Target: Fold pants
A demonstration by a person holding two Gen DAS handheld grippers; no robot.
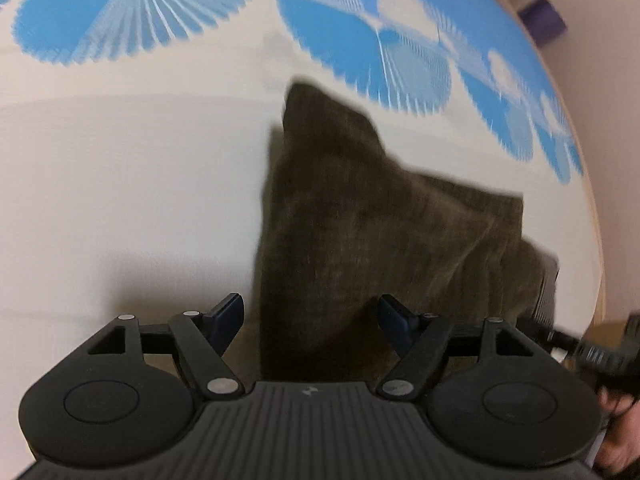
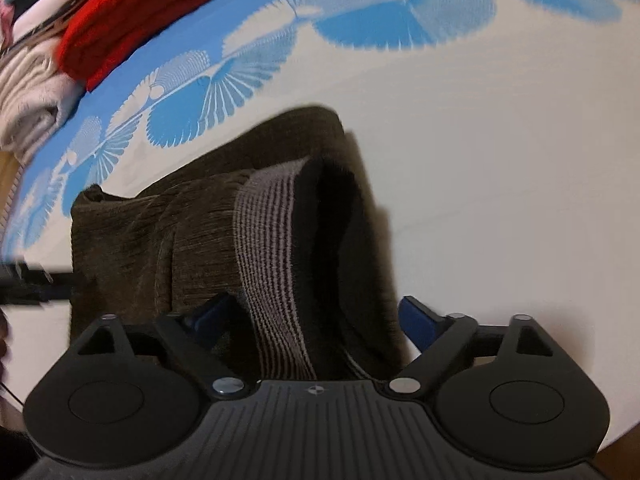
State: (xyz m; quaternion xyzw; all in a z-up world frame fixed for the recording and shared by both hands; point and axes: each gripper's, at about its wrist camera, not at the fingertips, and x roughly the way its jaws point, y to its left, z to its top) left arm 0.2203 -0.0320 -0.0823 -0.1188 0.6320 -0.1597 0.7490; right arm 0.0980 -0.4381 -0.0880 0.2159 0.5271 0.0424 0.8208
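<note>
With both the left gripper (image 1: 311, 316) and the right gripper (image 2: 316, 316) spread and pinching nothing, the loosely folded pants (image 2: 168, 240) may spring open at the ribbed waistband (image 2: 272, 248).

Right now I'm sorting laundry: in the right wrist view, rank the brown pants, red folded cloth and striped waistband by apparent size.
1. brown pants
2. red folded cloth, farther away, so its rank is unsure
3. striped waistband
</note>
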